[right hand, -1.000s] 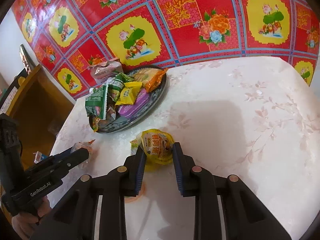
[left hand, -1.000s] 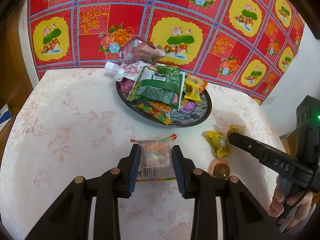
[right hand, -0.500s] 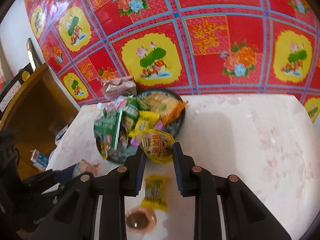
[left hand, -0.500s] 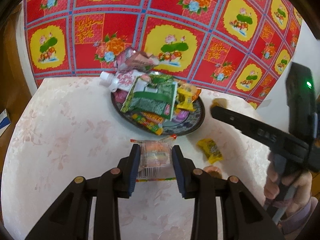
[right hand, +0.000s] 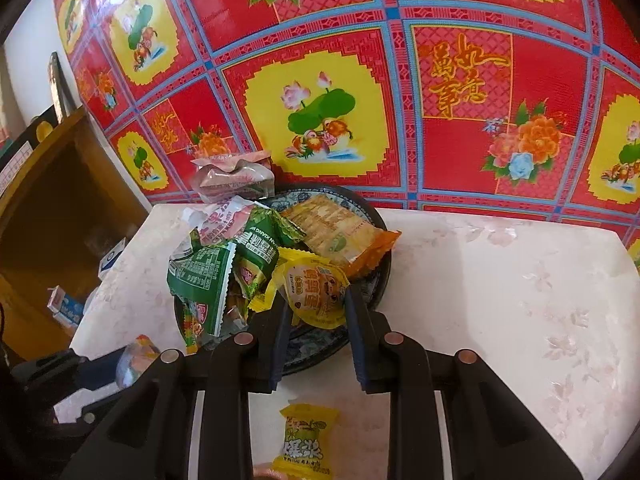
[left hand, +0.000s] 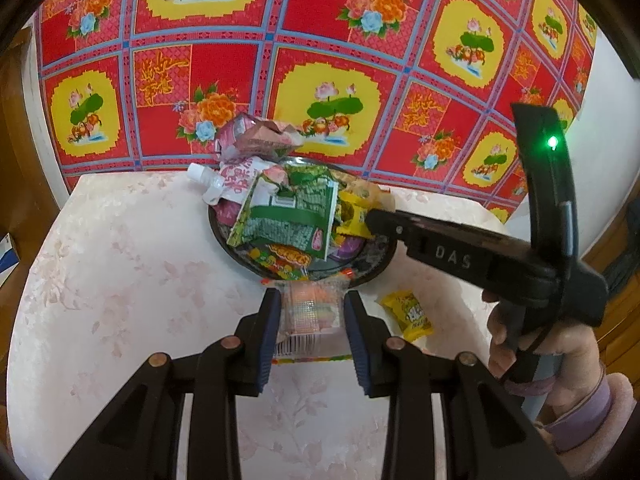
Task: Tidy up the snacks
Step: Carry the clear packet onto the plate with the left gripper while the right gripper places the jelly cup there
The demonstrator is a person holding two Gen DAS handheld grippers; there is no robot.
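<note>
Jaws of both grippers clamped on snacks: right gripper (right hand: 316,300) holds a yellow egg pack (right hand: 316,294) over the plate (right hand: 376,280), left gripper (left hand: 310,312) holds a clear candy packet (left hand: 312,312) just short of the plate rim (left hand: 376,268).

Risks: plate is heaped, with a green packet (left hand: 292,216) on top and a pink pouch (left hand: 236,176) overhanging the far edge; a drop onto the pile could slide off or knock others onto the table (left hand: 120,264). Both grippers converge on one plate, so a bump is likely. Candy packet is thin crinkly film, gripped only by its sides, and may slip. Egg pack is glossy, rounded, with printed cartoon art, pinched mid-body and hanging above the plate's near side. Yellow candy (right hand: 306,440) is loose on the table, near the plate.
</note>
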